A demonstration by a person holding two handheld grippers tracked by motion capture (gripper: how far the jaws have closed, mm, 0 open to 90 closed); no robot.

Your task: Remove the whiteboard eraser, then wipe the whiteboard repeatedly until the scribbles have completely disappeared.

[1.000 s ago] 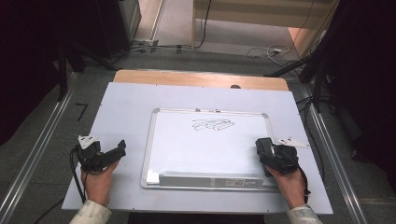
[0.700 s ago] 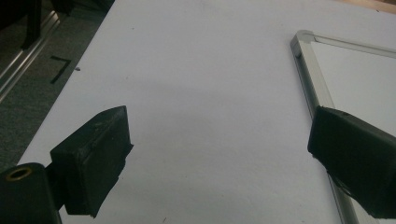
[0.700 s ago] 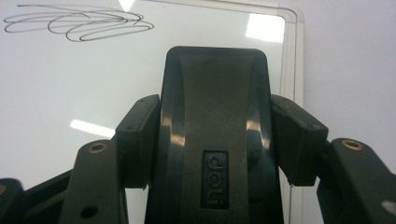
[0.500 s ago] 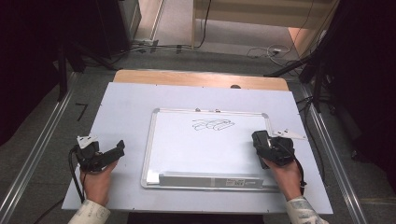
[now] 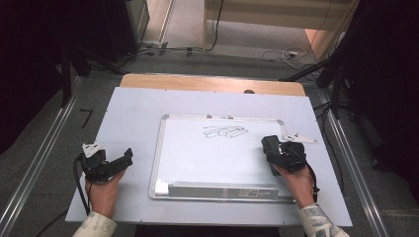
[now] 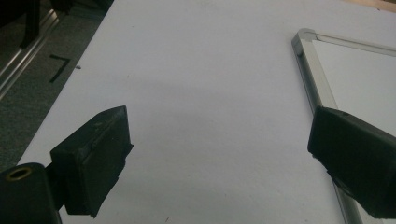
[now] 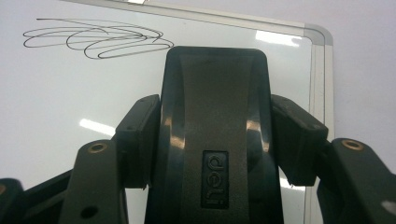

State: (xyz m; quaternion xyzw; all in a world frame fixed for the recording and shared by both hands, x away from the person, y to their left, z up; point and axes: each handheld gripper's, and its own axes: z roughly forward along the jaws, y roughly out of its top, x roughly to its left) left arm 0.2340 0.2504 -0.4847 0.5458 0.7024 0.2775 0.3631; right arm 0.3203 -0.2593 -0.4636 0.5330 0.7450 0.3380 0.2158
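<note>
White table cover (image 5: 133, 113): carries the whiteboard (image 5: 207, 158), which lies flat in its metal frame.
Scribble (image 5: 225, 132): black loops on the board's far part.
Right gripper (image 5: 271, 148): over the board's right side, jaws pinched on a black eraser (image 7: 215, 135) marked "deli".
Left gripper (image 5: 126, 159): just left of the board's frame, jaws spread, nothing between them.

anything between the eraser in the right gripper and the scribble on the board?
Nothing: in the right gripper view, bare whiteboard surface separates the eraser from the scribble. The high view agrees.
</note>
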